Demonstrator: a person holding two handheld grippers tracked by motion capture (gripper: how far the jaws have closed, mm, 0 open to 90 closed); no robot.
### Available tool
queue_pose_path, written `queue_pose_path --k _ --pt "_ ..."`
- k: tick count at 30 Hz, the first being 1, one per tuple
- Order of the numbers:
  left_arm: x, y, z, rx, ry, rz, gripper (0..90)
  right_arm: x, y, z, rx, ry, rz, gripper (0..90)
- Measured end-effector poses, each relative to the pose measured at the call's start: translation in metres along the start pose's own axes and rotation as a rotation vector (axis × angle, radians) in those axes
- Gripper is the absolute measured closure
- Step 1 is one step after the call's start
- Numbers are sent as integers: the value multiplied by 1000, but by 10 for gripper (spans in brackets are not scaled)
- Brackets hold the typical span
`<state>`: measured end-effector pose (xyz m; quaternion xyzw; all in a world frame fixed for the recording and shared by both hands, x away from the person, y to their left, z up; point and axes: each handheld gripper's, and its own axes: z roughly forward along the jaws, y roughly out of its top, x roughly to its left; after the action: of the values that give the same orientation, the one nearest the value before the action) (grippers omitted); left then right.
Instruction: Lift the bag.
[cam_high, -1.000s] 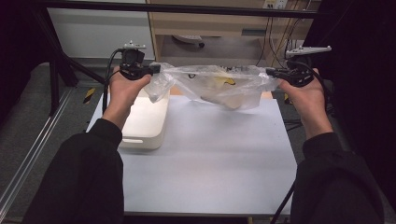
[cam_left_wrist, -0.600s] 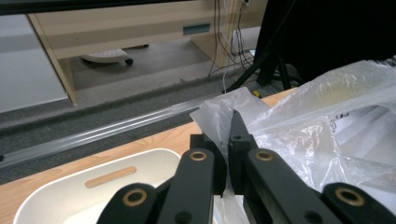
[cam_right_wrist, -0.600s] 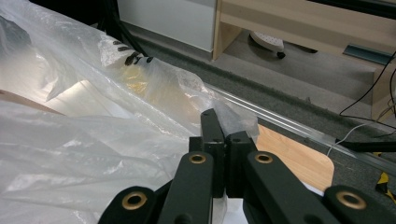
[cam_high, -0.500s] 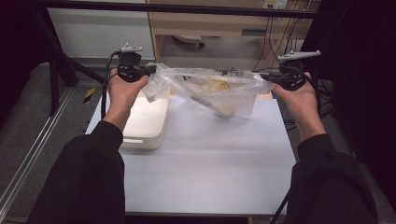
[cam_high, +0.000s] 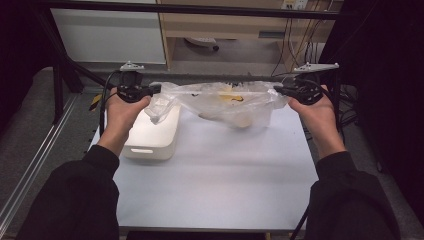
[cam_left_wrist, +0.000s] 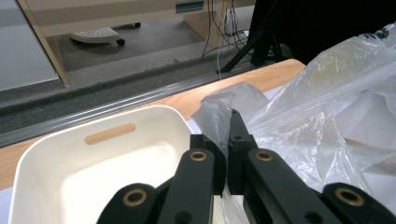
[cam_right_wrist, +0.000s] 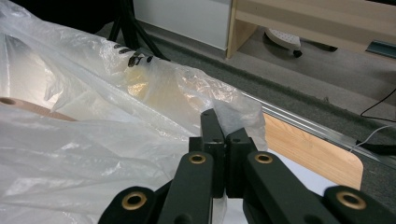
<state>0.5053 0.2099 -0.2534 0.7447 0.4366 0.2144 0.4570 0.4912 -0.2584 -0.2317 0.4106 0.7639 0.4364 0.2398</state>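
Plastic bag (cam_high: 225, 102): clear and crinkled, stretched level between two hands above the far half of the tabletop; pale yellowish contents sagging in the middle, too blurred through the film to name.
Change in the bag: lower than a second ago, belly now close over the tabletop, whether touching it cannot be told; also shifted a little, with the left end now above the bin's near-right corner.
Meaning for the work: judged as a lowering step, bag on its way down to be set on the tabletop or beside the bin; both ends gripped, so nothing released yet.
Tabletop (cam_high: 215, 190): light grey, bare across the near half, wooden edge strip along the far side.
White bin (cam_high: 150, 135): rounded plastic tub at the far left of the tabletop, slot handle in its wall, nothing inside in the left gripper view (cam_left_wrist: 93, 172).
Left claw (cam_high: 156, 90): clamped on the bag's left edge; black jaws pressed together on bunched film in the left gripper view (cam_left_wrist: 223, 154).
Right claw (cam_high: 278, 90): clamped on the bag's right edge; jaws pinched tight on a fold of film in the right gripper view (cam_right_wrist: 219, 149).
Sleeves: dark, entering from the bottom edge of the high view.
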Motion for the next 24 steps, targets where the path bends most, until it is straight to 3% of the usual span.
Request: queue_pose_path --k 7,10,19,24 --pt "5 -12 -5 21 -22 -18 900 6 -2 4 16 21 -15 900" --pt "4 -21 -8 40 -30 -4 900 9 -7 6 30 27 -24 900" --pt "-5 -53 -24 51 -85 -6 900 20 -37 5 48 55 -36 900" --pt "-16 -76 -36 59 -109 21 900 27 -59 -3 37 70 -36 900"
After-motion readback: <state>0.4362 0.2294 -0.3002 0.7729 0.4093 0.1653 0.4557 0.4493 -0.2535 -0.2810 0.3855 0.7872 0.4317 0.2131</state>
